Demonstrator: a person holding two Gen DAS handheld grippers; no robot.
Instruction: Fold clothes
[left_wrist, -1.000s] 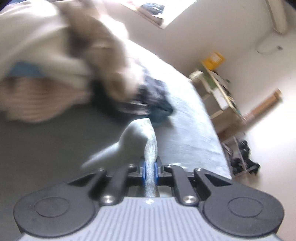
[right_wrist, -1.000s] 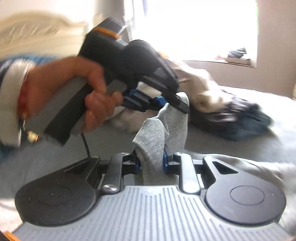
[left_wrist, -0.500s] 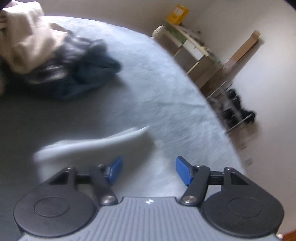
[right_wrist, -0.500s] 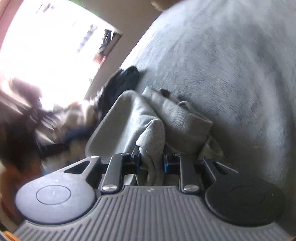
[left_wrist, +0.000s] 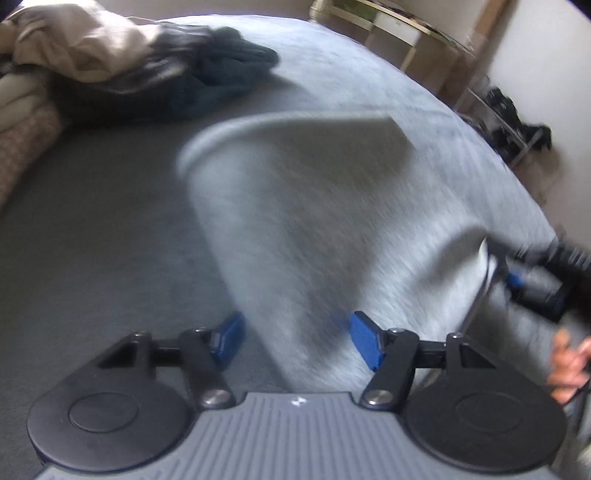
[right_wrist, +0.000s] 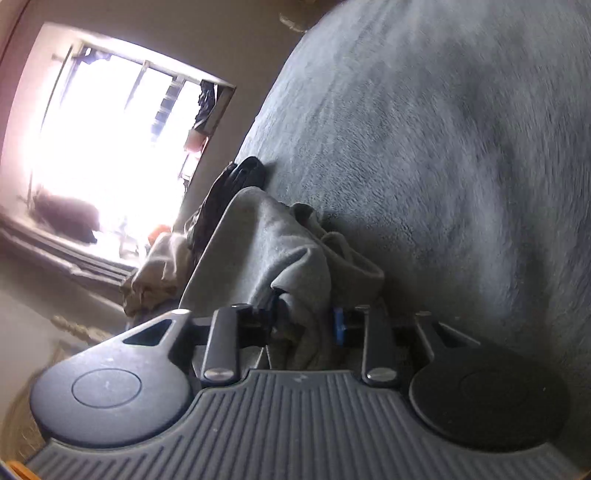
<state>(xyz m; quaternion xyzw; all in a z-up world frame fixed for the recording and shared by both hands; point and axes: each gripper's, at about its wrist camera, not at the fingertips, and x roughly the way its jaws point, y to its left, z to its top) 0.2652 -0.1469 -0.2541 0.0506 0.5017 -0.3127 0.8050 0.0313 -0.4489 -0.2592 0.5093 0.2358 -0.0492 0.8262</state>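
A light grey garment (left_wrist: 303, 192) lies spread on the grey bed (left_wrist: 92, 258), blurred in the left wrist view. My left gripper (left_wrist: 297, 341) hovers over its near end, open, with its blue pads (left_wrist: 229, 339) clear of the cloth. At the right edge, my right gripper (left_wrist: 517, 280) holds the garment's lifted corner, with a hand (left_wrist: 569, 362) behind it. In the right wrist view, the right gripper (right_wrist: 304, 325) is rolled sideways low over the bed (right_wrist: 443, 166). Its jaws are opening, and bunched grey cloth (right_wrist: 258, 243) still sits loosely between them.
A pile of beige clothes (left_wrist: 110, 62) and a dark garment (left_wrist: 221, 70) lies at the far left of the bed, also seen as a heap (right_wrist: 162, 266) below a bright window (right_wrist: 110, 147). A shelf (left_wrist: 406, 33) and a rack with black items (left_wrist: 517, 118) stand beyond the bed's far edge.
My left gripper opened, let go of the grey garment and sank toward it. My right gripper rolled, carried its end down to the bed, and its jaws have widened a little.
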